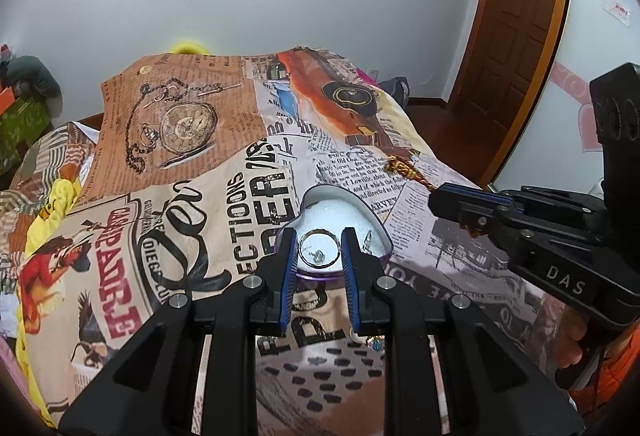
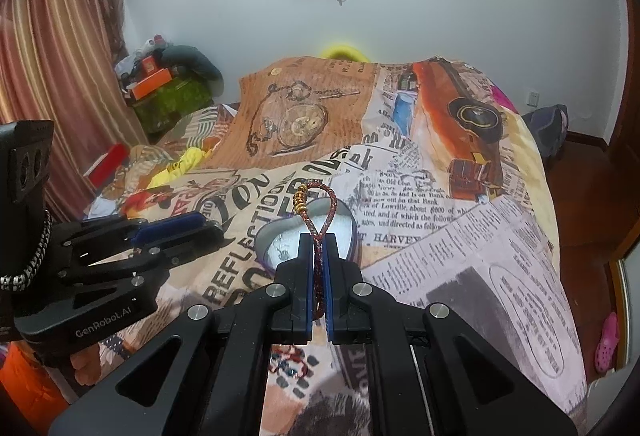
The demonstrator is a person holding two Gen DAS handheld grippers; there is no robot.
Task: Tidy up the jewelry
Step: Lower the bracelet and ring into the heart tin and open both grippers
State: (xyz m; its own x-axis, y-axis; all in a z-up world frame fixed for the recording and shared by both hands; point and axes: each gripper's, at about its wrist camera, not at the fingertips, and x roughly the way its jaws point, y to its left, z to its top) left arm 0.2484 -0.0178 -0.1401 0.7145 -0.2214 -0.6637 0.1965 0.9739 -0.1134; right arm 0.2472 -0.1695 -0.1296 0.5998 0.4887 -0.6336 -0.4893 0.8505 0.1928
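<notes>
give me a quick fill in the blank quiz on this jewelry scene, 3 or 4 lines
1. The right gripper is shut on a braided red ____ with gold beads.
2. The tin box on the bed is shaped like a ____.
3. Between the left gripper's fingers, a silver ____ shows over the box's white lining.
4. The bedspread carries a printed picture of a pocket ____.

Missing words: bracelet; heart; ring; watch

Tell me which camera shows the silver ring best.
Left wrist: the silver ring shows whole, framed between the left tongs over the heart-shaped tin. In the right wrist view the braided bracelet and right tongs cover most of the tin; no ring visible.
</notes>
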